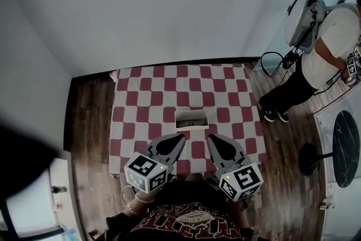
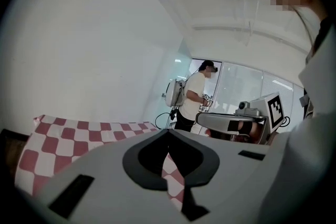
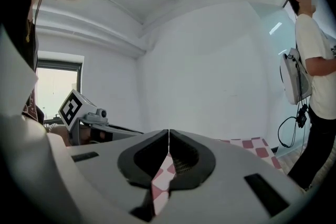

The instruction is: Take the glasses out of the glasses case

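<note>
The step in hand seems to be the approach: both tools must open and go forward to the glasses case [image 1: 192, 119]. It would be good if one holds the case steady while the other takes the glasses by the frame, not by a lens.

The left tongs [image 1: 178, 137] and the right tongs [image 1: 211, 137] are both closed tip to tip and hold nothing. The case lies on the checkered table [image 1: 146, 100], just ahead of both tips and between them — untouched. Whether glasses are inside, I cannot tell.
</note>
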`<state>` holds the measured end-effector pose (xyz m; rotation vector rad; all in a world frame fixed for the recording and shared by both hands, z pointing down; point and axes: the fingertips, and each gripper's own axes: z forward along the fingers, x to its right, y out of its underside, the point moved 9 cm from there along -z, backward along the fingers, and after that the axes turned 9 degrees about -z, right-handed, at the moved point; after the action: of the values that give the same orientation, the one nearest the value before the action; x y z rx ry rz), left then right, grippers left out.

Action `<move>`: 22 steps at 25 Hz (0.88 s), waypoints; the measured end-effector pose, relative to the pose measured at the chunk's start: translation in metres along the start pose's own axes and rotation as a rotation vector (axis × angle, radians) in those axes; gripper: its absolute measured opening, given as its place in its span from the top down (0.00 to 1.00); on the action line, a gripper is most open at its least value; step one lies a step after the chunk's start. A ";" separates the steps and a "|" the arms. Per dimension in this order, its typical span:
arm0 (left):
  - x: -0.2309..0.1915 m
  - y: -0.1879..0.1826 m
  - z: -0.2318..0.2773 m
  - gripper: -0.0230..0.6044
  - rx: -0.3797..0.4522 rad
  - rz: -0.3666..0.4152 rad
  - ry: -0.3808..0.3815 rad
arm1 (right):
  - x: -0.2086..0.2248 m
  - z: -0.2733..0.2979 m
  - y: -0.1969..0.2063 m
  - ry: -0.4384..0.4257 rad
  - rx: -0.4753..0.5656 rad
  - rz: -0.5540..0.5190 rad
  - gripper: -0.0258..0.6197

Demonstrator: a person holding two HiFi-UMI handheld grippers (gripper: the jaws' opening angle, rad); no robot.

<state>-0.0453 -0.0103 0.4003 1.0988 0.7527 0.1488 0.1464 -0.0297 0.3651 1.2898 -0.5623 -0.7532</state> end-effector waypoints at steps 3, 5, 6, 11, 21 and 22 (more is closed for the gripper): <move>0.003 -0.003 0.008 0.97 0.004 -0.009 -0.031 | 0.012 0.003 -0.004 -0.033 -0.004 -0.011 0.93; 0.003 -0.004 0.013 0.97 0.003 -0.019 -0.055 | 0.021 0.005 -0.004 -0.048 -0.009 -0.010 0.93; 0.002 -0.005 0.016 0.97 0.004 -0.026 -0.066 | 0.025 0.006 -0.004 -0.055 -0.013 -0.010 0.93; 0.002 -0.010 0.030 0.97 0.008 -0.048 -0.108 | 0.048 0.012 -0.002 -0.087 -0.030 -0.005 0.93; 0.001 -0.019 0.053 0.97 0.036 -0.056 -0.195 | 0.084 0.026 0.002 -0.163 -0.043 -0.033 0.93; 0.001 -0.019 0.054 0.97 0.037 -0.059 -0.202 | 0.087 0.028 0.003 -0.176 -0.045 -0.035 0.93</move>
<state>-0.0156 -0.0597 0.3964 1.1074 0.6074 -0.0267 0.1824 -0.1132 0.3707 1.2009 -0.6617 -0.9097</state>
